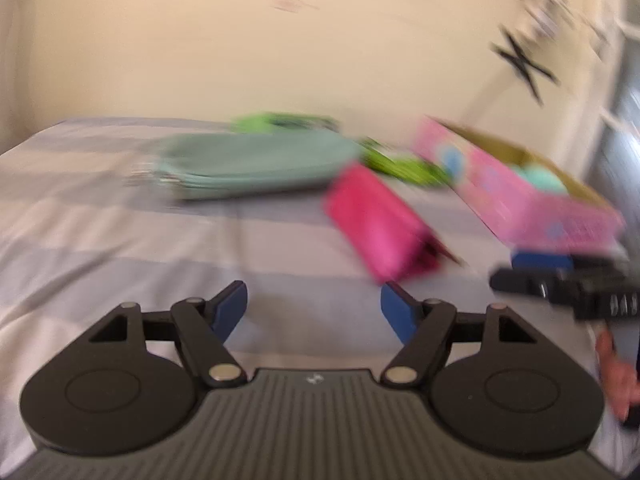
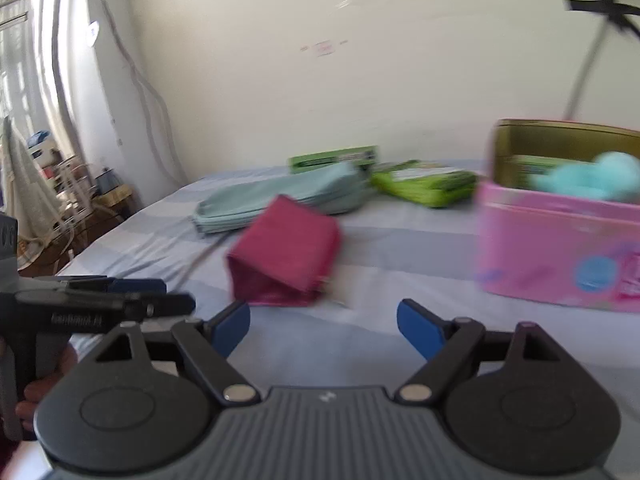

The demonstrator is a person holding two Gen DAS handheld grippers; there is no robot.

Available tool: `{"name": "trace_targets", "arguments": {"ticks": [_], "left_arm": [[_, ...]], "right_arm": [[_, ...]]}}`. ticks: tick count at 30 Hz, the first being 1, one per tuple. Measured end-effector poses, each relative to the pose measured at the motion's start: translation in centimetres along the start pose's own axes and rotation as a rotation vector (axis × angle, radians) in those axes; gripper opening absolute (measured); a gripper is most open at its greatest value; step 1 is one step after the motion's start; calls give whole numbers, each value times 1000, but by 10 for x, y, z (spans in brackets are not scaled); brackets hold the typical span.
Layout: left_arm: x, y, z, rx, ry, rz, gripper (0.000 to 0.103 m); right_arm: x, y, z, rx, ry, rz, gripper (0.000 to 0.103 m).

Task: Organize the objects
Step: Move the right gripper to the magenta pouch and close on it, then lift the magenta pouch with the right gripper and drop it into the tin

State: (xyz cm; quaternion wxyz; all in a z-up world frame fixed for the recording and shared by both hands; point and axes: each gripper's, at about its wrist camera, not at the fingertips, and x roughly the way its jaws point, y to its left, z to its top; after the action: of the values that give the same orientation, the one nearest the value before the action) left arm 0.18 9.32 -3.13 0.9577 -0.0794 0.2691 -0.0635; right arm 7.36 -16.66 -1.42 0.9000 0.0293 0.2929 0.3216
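Blurring smears the magenta pouch (image 1: 380, 220) edges.

Both my wrist cameras look low across the striped bed (image 1: 120, 208) toward the far wall, sharing the magenta pouch (image 1: 380, 224) (image 2: 286, 252) and pink box (image 1: 516, 196) (image 2: 560, 248).

Left gripper (image 1: 313, 312) low over the striped bedsheet (image 1: 120, 240), blue pads (image 1: 230, 312) spread wide, nothing between them. Just ahead, a magenta pouch (image 1: 380, 224) lying on the sheet, slightly right of centre. Behind it a flat teal case (image 1: 256, 164), with green packets (image 1: 404, 168) at its far and right sides. Off to the right, a pink box (image 1: 520, 196), open-topped, something mint-coloured inside. Right gripper (image 1: 556, 276) poking in at the right edge, close to the box's near corner; finger spacing unreadable. Everything heavily blurred.
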Motion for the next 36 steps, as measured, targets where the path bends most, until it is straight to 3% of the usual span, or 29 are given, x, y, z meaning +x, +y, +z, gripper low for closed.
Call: {"name": "trace_targets", "arguments": {"ticks": [4, 8, 11, 14, 16, 17, 24, 27, 30, 33, 36], "left_arm": [[-1, 32, 4, -227, -54, -33, 75], [-5, 53, 1, -362, -89, -106, 75], [-4, 51, 1, -374, -93, -115, 76], [-7, 48, -1, -349, -108, -121, 76], [-8, 47, -1, -337, -117, -127, 78], [-9, 48, -2, -336, -118, -128, 81], [-5, 52, -2, -354, -95, -150, 81], [-2, 48, -1, -329, -74, -173, 81], [2, 39, 1, -274, -38, -213, 79], [-3, 17, 2, -177, -22, -246, 78], [-10, -12, 3, -86, -19, -356, 78]], "right_arm": [[27, 13, 18, 35, 30, 33, 91], [63, 21, 42, 77, 64, 19, 98], [93, 24, 50, 81, 117, -7, 99], [112, 33, 46, -4, 149, -69, 93], [113, 40, 43, -99, 151, -94, 79], [111, 41, 41, -141, 155, -84, 76], [54, 26, 15, -308, 210, 123, 76], [17, 17, -3, -344, 208, 137, 82], [-27, 1, -17, -236, 132, 78, 90], [-66, -14, -33, -80, 46, 53, 90], [-90, -24, -51, 55, -11, 67, 83]]}}
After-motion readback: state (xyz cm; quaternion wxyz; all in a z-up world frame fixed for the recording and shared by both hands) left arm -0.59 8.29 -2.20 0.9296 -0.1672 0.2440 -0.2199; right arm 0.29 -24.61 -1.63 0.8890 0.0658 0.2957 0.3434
